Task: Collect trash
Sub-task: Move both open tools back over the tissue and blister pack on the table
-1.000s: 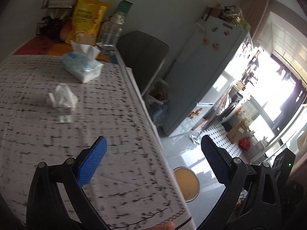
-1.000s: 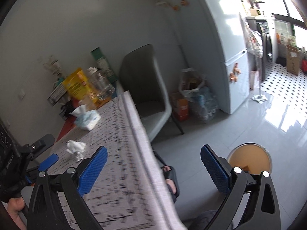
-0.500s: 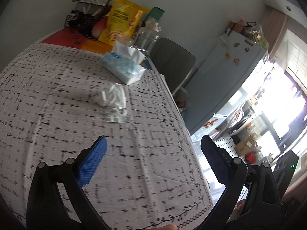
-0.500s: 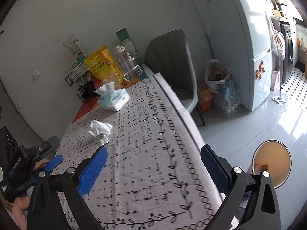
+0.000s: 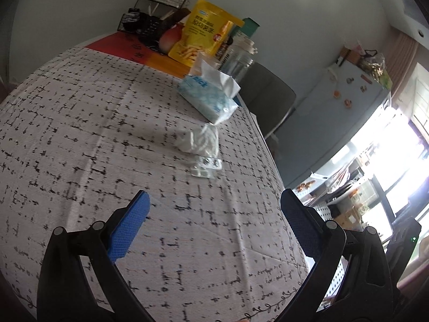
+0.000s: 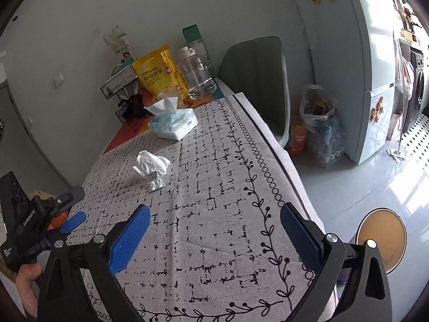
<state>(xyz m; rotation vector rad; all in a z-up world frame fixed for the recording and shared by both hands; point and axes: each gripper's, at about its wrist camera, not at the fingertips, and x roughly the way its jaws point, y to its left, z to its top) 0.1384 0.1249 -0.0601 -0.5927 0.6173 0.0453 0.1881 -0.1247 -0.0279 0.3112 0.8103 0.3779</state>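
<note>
A crumpled white tissue [image 5: 199, 141] [image 6: 150, 163] lies on the patterned tablecloth [image 5: 80, 134] [image 6: 214, 201], with an empty pill blister pack [image 5: 206, 165] [image 6: 155, 183] touching its near side. My left gripper [image 5: 214, 225] hovers open over the cloth, well short of both items. My right gripper [image 6: 214, 236] is open too, nearer the table's front edge. In the right wrist view the left gripper [image 6: 68, 212] shows at the far left, held by a hand [image 6: 26, 289]. A round open bin [image 6: 380, 244] stands on the floor, right of the table.
A blue tissue pack [image 5: 209, 99] [image 6: 173, 124], a yellow snack bag [image 5: 203, 36] [image 6: 158, 73], a clear jar [image 6: 197, 77] and a wire rack [image 5: 158, 2] crowd the table's far end. A grey chair [image 6: 257, 80], bagged items [image 6: 321, 126] and a fridge [image 6: 356, 53] stand to the right.
Both grippers have swung left from the floor and bin toward the table. The tissue and blister pack now sit closer to centre in both views; neither has been touched.
</note>
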